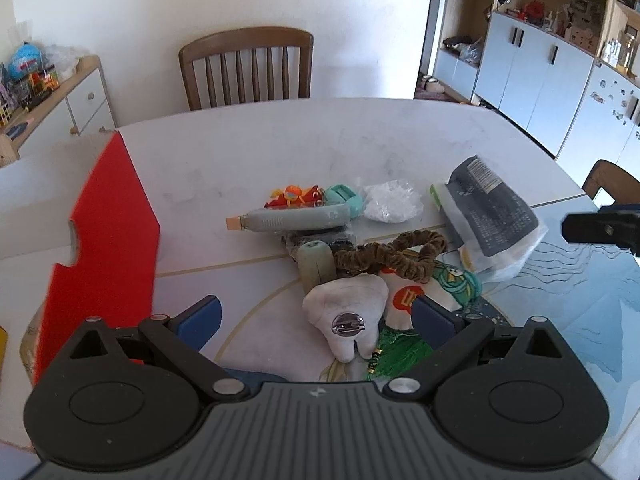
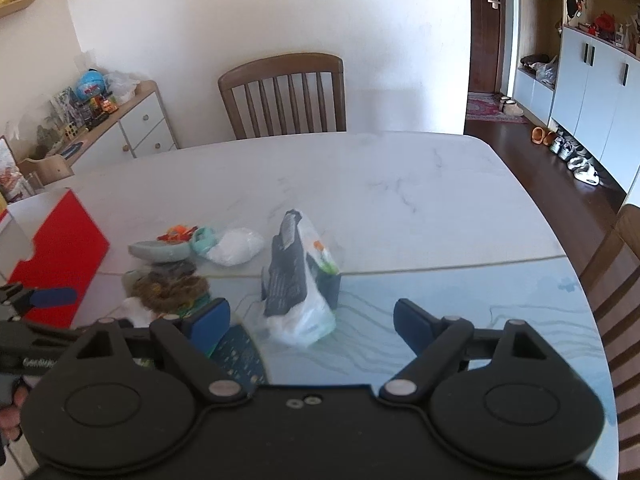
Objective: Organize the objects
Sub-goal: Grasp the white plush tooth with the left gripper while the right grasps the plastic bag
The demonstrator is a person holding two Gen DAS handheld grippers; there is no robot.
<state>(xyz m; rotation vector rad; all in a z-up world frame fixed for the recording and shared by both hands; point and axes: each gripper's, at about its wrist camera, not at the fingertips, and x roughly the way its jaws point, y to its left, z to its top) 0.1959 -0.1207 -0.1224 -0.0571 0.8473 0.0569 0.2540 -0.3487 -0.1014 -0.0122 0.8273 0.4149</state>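
Barely begun: both claws, left claw [image 1: 316, 320] and right claw [image 2: 312, 320], gaped empty over jumbled objects [image 1: 344, 240] (box [image 1: 108, 240] by worktop's [image 1: 240, 152] left edge), nothing sorted.

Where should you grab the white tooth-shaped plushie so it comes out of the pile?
Probably grab the tooth plushie across its wide crown, coming down from above. It lies flat and soft between the left tool fingers, which are open. The brown scrunchie rests by its top edge, so pinch lower to miss it.
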